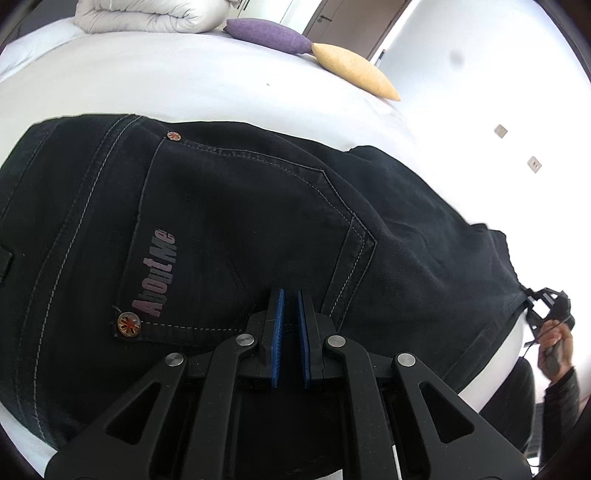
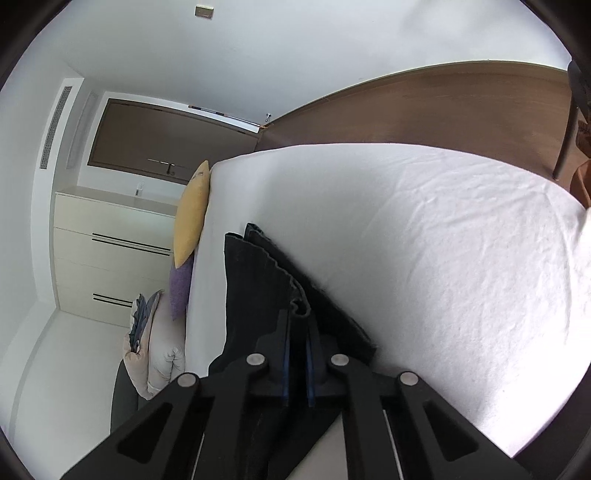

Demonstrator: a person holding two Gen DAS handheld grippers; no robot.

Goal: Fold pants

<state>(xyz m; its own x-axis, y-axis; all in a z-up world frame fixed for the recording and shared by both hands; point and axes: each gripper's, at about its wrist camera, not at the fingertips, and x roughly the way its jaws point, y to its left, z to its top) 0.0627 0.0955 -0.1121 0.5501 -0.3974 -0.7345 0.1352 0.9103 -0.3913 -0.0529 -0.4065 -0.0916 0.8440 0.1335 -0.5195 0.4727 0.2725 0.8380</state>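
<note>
The left gripper (image 1: pixel 290 295) has its blue pads close together, seemingly pinching the black pants (image 1: pixel 229 221) beside the back pocket (image 1: pixel 236 229). The right gripper (image 2: pixel 298 314) is clamped on the hem. The pants lie on the white bed (image 2: pixel 443 240), with the yellow pillow (image 1: pixel 354 70) beyond them.

White bed (image 1: pixel 184 85), black pants (image 1: pixel 240 206) spread on it, purple pillow (image 1: pixel 269 33), yellow pillow (image 1: pixel 354 70), folded duvet (image 1: pixel 147 14)
</note>
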